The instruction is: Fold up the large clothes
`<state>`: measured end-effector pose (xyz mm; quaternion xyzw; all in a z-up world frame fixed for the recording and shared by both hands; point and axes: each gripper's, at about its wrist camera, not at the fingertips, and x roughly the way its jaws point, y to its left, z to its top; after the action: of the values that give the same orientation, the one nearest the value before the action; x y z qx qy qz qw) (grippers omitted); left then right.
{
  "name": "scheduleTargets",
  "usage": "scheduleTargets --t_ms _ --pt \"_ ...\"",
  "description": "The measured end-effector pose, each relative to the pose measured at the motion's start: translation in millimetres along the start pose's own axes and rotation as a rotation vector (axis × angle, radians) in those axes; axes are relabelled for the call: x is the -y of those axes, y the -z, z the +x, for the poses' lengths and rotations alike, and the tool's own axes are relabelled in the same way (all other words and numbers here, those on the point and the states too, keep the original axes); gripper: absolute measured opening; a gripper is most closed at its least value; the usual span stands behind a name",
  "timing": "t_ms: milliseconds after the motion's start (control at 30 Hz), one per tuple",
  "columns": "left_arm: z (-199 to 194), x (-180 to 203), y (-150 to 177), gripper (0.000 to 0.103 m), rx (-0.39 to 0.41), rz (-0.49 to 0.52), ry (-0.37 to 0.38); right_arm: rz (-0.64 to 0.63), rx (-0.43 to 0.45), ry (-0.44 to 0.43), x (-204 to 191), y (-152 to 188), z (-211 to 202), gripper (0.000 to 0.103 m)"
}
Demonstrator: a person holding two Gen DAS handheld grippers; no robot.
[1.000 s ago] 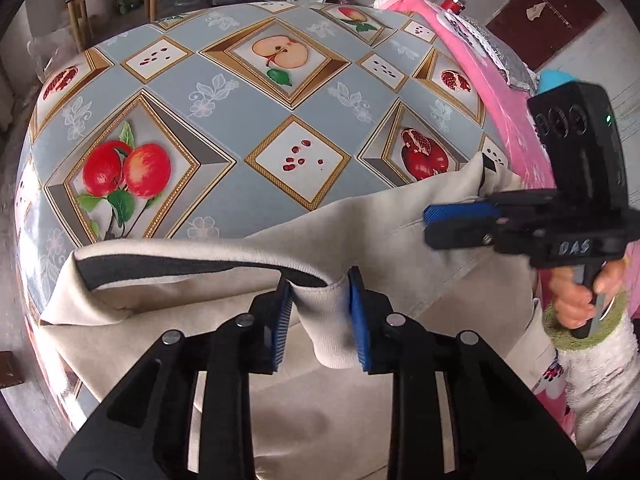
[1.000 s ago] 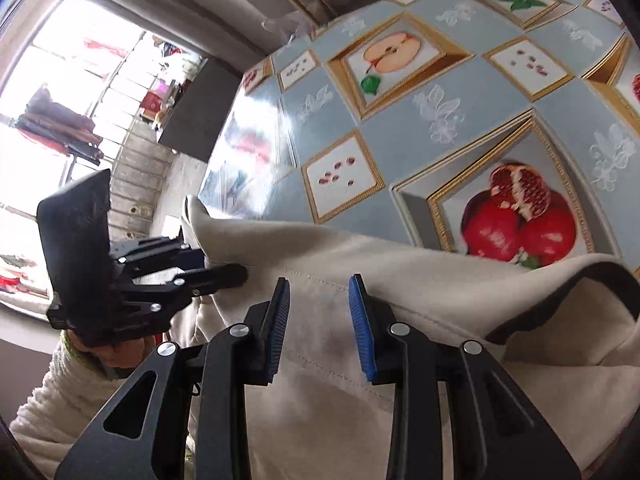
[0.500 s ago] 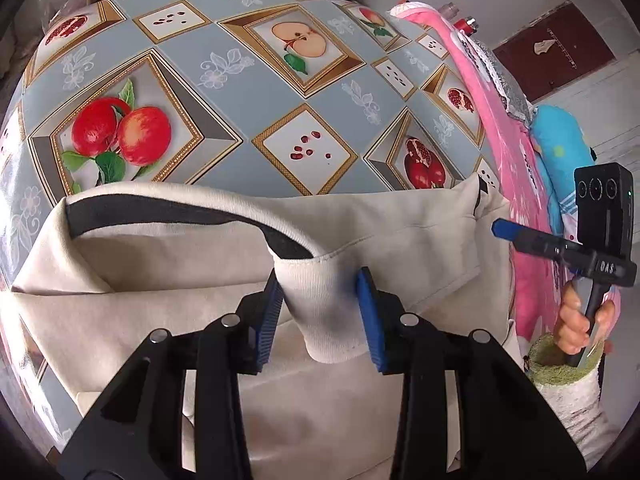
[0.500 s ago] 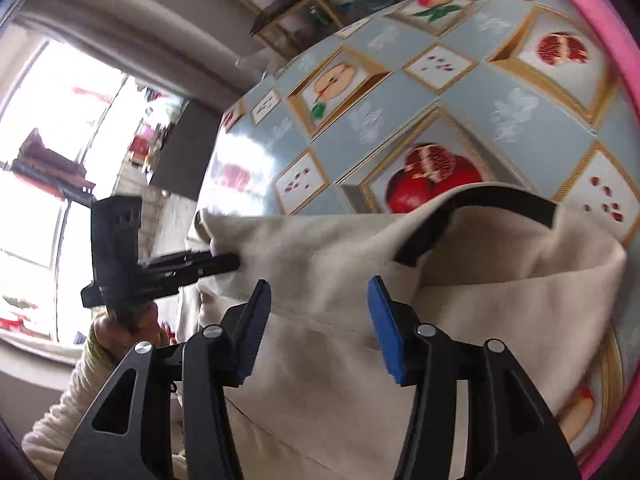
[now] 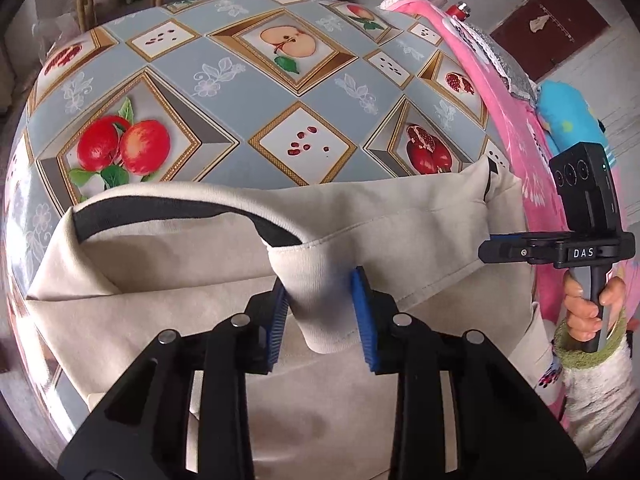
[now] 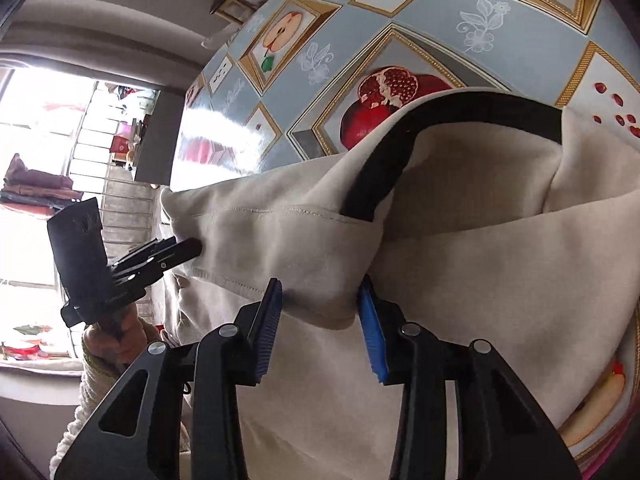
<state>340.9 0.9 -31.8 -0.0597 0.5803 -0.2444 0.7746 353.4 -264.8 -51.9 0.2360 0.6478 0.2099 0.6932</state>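
Your left gripper (image 5: 320, 308) has a bunched fold of the beige garment (image 5: 200, 264) between its blue pads (image 5: 362, 312). The pads press the cloth from both sides, so take it as clamped on that fold, near the black-lined collar band (image 5: 168, 214). Holding there lets you carry the top edge as one piece.

Your right gripper (image 6: 320, 316) does much the same in its own view: cloth fills the gap between its pads and bulges out below. From the left wrist view, though, its tip (image 5: 496, 248) only meets the garment's far edge, so whether it truly pinches or merely brackets the fabric is hard to say from the fisheye.

The garment lies spread over the near part of the fruit-print tablecloth (image 5: 280, 92), with its upper edge raised between the two grips and the rest draped toward you. Both tools sit low and level, pointing forward across the table, well apart. That spacing keeps the edge taut, which you'd want for a straight crease.

Your right hand (image 5: 588, 312) wraps the handle upright, beside the pink cloth (image 5: 516, 144).
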Motion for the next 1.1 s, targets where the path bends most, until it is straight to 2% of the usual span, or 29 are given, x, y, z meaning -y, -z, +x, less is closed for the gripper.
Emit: scheduleTargets --t_ms 67,167,300,400,533,633,733,867,933,1033,1100 --pt "0 6 1 0.019 0.006 0.047 -0.037 -0.031 -0.013 0.042 -4 2 6 0.026" --pt "0 16 0 0.015 0.034 0.133 -0.138 -0.097 0.002 0.134 -15 0 5 0.015" --pt "12 28 -12 0.012 0.067 0.225 -0.264 -0.231 0.074 0.321 -40 -15 7 0.012" --pt "22 28 -24 0.011 0.077 0.245 -0.303 -0.276 0.123 0.407 -49 -35 10 0.012" --pt "25 25 -19 0.011 0.063 0.262 -0.295 -0.311 0.102 0.412 -45 -33 18 0.012" --pt "24 28 -2 0.011 0.061 0.329 -0.316 -0.363 0.094 0.391 -42 -15 16 0.012" --pt "24 34 6 0.011 0.071 0.396 -0.344 -0.361 0.091 0.371 -37 -11 18 0.014" --pt "25 37 4 0.011 0.057 0.419 -0.353 -0.303 0.088 0.387 -32 -11 8 0.038" --pt "24 37 5 0.011 0.058 0.426 -0.349 -0.269 0.137 0.412 -31 -6 -11 0.04" --pt "24 38 6 0.011 0.058 0.433 -0.347 -0.274 0.28 0.46 -42 3 -40 0.04" --pt "24 38 5 0.011 0.054 0.43 -0.344 -0.299 0.328 0.41 -58 5 -43 0.04"
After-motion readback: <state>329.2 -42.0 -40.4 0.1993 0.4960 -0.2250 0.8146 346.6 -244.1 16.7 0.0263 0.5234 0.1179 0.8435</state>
